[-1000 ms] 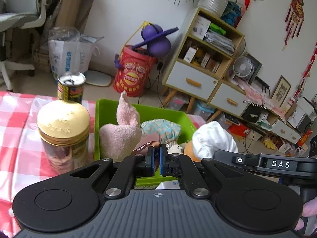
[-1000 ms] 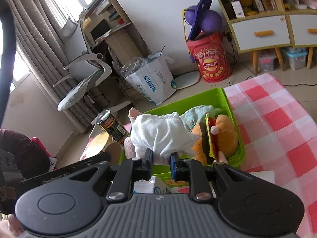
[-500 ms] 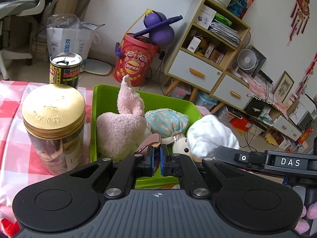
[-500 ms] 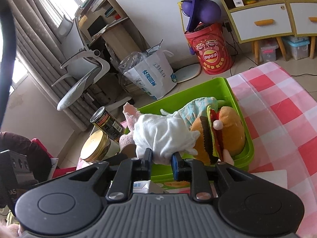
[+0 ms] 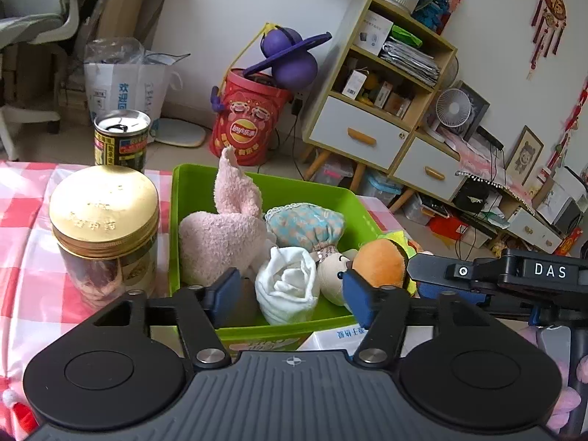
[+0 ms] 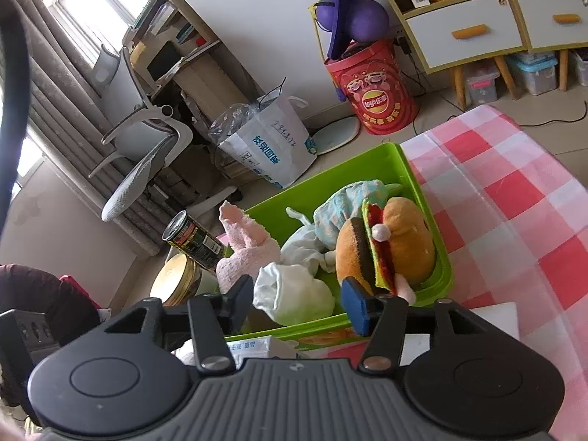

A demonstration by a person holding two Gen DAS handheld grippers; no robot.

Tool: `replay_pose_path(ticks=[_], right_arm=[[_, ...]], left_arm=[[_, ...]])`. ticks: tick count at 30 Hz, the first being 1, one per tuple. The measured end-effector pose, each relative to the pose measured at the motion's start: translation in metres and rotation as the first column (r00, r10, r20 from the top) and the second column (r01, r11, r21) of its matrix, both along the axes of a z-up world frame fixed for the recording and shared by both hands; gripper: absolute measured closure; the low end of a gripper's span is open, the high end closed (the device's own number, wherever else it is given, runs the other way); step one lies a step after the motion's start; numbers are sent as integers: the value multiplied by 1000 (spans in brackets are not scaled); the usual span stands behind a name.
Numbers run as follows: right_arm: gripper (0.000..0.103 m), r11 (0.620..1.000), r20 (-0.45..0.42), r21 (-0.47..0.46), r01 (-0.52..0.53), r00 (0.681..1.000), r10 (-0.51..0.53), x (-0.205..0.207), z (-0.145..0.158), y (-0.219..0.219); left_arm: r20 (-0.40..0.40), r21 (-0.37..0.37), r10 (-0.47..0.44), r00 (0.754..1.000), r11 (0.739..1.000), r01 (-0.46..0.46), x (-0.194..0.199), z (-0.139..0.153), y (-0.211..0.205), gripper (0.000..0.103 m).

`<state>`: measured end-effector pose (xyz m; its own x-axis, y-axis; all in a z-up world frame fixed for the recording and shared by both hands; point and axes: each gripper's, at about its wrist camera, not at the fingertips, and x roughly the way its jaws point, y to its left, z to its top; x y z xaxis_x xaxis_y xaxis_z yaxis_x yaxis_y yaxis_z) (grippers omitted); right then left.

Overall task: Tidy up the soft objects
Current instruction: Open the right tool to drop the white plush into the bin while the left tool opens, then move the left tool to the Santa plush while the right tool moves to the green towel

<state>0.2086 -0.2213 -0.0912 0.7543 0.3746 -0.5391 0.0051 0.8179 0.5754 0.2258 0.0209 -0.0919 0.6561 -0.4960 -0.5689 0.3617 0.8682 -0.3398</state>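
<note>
A green bin (image 5: pixel 257 180) on the checked table holds a pink plush (image 5: pixel 220 231), a blue patterned pouch (image 5: pixel 305 222), a burger plush (image 5: pixel 382 261) and a rolled white cloth (image 5: pixel 286 286). My left gripper (image 5: pixel 290 296) hangs over the bin's near edge, its jaws opening, and the white cloth lies beyond them untouched. In the right wrist view my right gripper (image 6: pixel 297 299) is also opening. The white cloth (image 6: pixel 294 290) rests in the bin (image 6: pixel 415 180) between its fingers, free of the pads, with the burger plush (image 6: pixel 389 246) just to the right.
A gold-lidded jar (image 5: pixel 104 220) and a drink can (image 5: pixel 121 139) stand on the table left of the bin. A white box (image 5: pixel 341 334) lies under the bin's near edge. The right gripper's body (image 5: pixel 514 272) is close on the right. Floor clutter lies beyond the table.
Both grippers went from shut to open. The white cloth, held up by the right gripper before, now lies low in the bin near its front wall.
</note>
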Motion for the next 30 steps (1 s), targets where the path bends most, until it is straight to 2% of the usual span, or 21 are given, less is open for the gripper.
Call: replay_pose_path(ticks=[5, 9, 12, 24, 30], right_arm=[[66, 999, -14, -37, 14, 1000, -15, -8, 9, -1], [51, 996, -11, -78, 41, 999, -42, -22, 21, -4], [48, 992, -15, -110, 53, 998, -55, -33, 28, -5], [42, 972, -51, -226, 59, 996, -72, -78, 43, 4], [41, 965, -51, -259, 40, 997, -54, -98, 38, 16]], left_arm=[[19, 18, 14, 1000, 1000, -14, -14, 10, 3, 22], [7, 43, 39, 999, 998, -39, -26, 18, 8, 12], [19, 78, 66, 998, 995, -67, -40, 24, 14, 5], [1, 216, 184, 983, 960, -180, -80, 33, 56, 5], [-6, 242, 241, 971, 942, -232, -99, 24, 80, 5]])
